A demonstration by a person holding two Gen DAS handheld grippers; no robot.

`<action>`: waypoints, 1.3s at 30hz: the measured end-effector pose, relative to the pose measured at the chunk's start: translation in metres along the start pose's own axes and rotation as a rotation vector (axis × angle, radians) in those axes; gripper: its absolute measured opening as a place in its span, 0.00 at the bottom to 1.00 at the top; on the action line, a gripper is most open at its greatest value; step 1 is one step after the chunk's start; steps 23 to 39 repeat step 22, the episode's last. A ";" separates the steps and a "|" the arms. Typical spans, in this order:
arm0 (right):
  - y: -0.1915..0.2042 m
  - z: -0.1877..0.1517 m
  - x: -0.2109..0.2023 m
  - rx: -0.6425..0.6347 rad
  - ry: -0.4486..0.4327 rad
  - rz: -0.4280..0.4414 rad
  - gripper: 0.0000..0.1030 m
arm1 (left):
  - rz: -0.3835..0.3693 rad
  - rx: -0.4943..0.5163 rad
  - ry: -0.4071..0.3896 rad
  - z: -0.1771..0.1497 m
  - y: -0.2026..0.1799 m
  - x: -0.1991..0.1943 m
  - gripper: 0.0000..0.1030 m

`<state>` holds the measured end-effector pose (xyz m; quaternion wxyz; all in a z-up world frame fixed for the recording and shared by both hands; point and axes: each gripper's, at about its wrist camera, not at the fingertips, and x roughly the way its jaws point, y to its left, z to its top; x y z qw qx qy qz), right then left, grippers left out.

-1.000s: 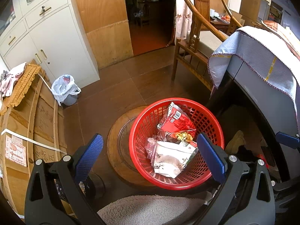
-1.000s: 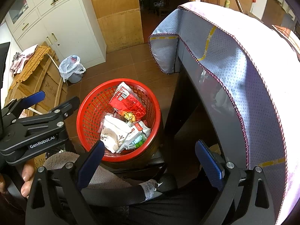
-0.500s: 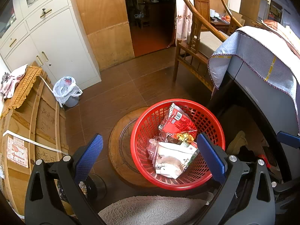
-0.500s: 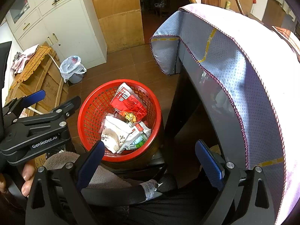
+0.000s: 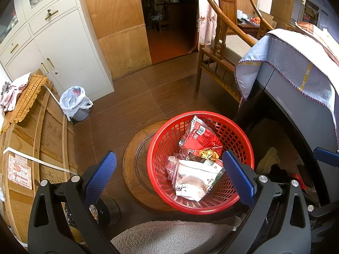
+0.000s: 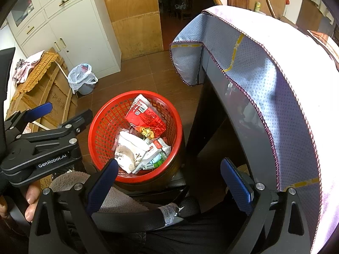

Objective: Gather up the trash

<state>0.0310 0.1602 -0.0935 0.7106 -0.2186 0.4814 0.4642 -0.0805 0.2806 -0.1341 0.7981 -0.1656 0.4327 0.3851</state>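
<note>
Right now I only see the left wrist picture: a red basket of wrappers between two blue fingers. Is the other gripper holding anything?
Observer: No. The right gripper is open and empty, pointed down at the basket.
Operator: Who is holding the left one?
Observer: A person. A hand wraps the handle of the left gripper; only the fingers show.
Operator: Any markings on it?
Observer: Yes, white lettering on its black side reads GenRobot.AI.
</note>
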 end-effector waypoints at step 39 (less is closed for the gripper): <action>0.001 0.004 -0.004 -0.002 -0.007 0.000 0.93 | -0.007 0.000 0.008 -0.002 -0.001 0.002 0.94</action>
